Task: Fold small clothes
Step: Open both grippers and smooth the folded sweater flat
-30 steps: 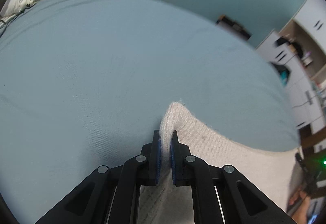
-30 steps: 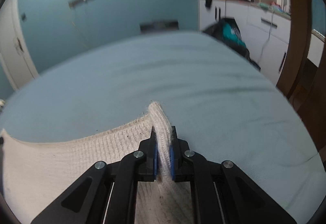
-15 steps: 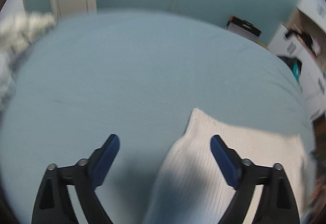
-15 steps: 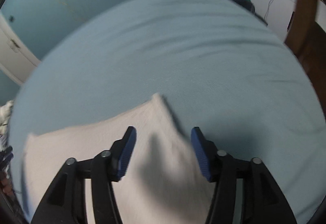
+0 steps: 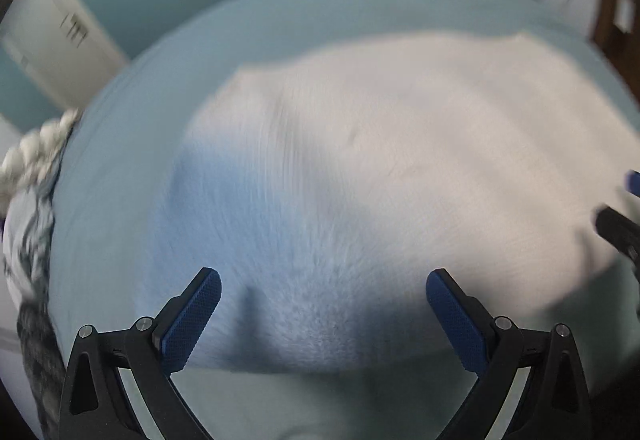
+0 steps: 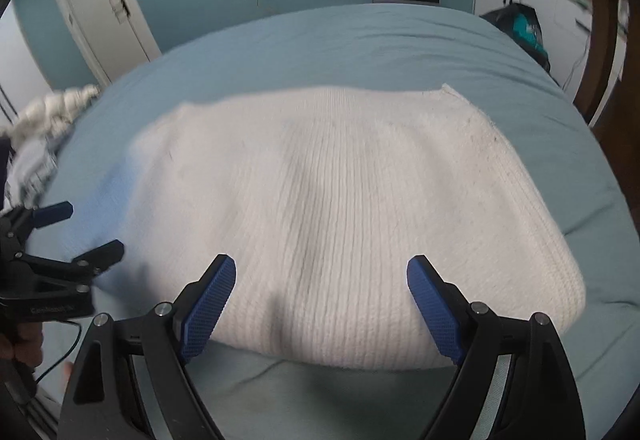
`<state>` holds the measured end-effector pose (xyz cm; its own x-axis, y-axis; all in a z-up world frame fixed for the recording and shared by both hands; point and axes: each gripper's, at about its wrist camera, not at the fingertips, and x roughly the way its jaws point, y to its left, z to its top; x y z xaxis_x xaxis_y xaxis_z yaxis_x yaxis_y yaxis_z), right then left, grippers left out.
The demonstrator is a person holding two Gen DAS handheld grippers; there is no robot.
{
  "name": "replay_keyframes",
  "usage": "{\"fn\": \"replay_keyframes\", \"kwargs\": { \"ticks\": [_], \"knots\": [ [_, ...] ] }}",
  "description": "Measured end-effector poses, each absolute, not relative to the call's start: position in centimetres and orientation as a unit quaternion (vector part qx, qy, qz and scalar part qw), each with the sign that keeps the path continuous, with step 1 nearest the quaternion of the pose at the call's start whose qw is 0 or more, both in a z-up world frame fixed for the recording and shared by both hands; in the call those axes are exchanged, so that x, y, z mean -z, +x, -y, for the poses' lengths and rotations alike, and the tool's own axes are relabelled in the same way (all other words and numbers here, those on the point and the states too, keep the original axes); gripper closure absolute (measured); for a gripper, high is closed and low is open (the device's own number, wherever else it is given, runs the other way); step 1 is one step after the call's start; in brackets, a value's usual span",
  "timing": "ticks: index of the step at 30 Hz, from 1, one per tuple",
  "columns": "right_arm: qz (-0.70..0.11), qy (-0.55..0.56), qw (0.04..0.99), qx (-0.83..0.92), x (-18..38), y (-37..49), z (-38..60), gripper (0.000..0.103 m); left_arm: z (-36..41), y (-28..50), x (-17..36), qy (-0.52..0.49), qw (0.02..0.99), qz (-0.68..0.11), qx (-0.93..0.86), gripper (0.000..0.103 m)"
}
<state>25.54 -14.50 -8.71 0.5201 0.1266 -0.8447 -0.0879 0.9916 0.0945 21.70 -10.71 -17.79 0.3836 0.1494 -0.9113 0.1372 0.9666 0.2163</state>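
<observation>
A white knit (image 6: 340,200) lies flat on the blue bed (image 6: 360,40), its near edge rounded and just ahead of both claws. The left gripper (image 5: 322,304) and right gripper (image 6: 320,292) hang wide open above that edge, holding nothing. Bare sheet runs beyond the knit's far edge and to its right. At the bed's left side sits a heap of clothes (image 6: 44,120). The left view is blurred.

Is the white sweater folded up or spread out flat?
Folded: the white knit sweater lies doubled on the bed, with a thick rounded fold along its near edge.
</observation>
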Motion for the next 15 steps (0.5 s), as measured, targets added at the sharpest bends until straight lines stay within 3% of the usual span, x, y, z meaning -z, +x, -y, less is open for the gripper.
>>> {"fn": "replay_keyframes", "kwargs": {
  "ticks": [3, 7, 15],
  "knots": [
    [-0.534, -0.046, 0.843, -0.053, 12.6, 26.7, 13.8, 0.015, 9.3, 22.6, 20.3, 0.089, 0.821, -0.564, 0.003, 0.000],
    [-0.522, -0.053, 0.849, -0.066, 14.3, 27.5, 14.4, 0.005, 9.1, 22.9, 20.4, 0.105, 0.827, -0.552, 0.018, 0.000],
    [-0.508, 0.009, 0.860, -0.039, 10.6, 24.2, 15.5, 0.004, 8.6, 20.5, 14.5, 0.083, 0.844, -0.529, -0.022, 0.000]
  ]
}}
